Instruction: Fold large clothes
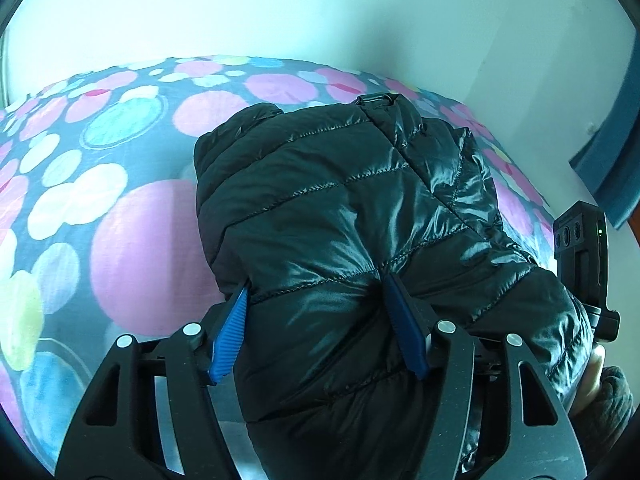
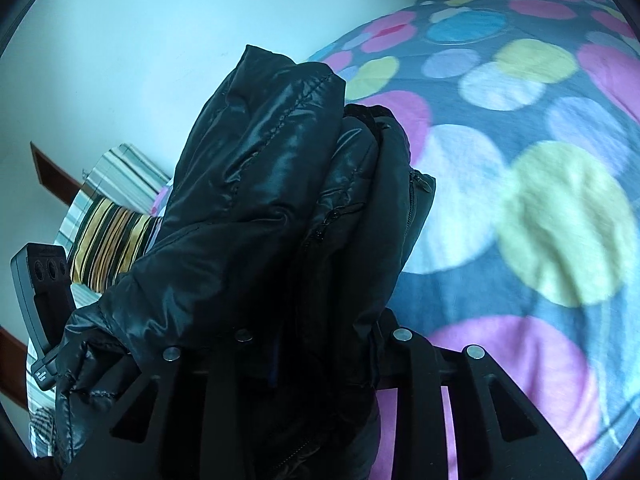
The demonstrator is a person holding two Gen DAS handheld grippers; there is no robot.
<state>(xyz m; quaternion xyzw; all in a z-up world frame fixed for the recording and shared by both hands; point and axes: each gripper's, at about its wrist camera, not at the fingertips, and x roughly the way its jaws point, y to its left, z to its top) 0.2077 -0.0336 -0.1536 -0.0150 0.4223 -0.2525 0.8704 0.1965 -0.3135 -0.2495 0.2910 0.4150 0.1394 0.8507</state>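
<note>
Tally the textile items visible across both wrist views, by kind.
Black puffer jacket: 1
Polka-dot bedspread: 1
Yellow-and-black striped cloth: 1
Grey-and-white striped cloth: 1
Total: 4

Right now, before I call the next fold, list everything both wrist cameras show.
puffer jacket: one, glossy black, bunched, gripped at both ends above the bed
bedspread: one, grey with pink, yellow, blue circles, beneath
striped pillows: yellow-black one on grey-white one, far left, right view
wall: pale, behind
blue panel: one, right edge, left view
left gripper: blue pads pinching jacket
right gripper: jaws buried in jacket
hand: one, holding right gripper
</note>
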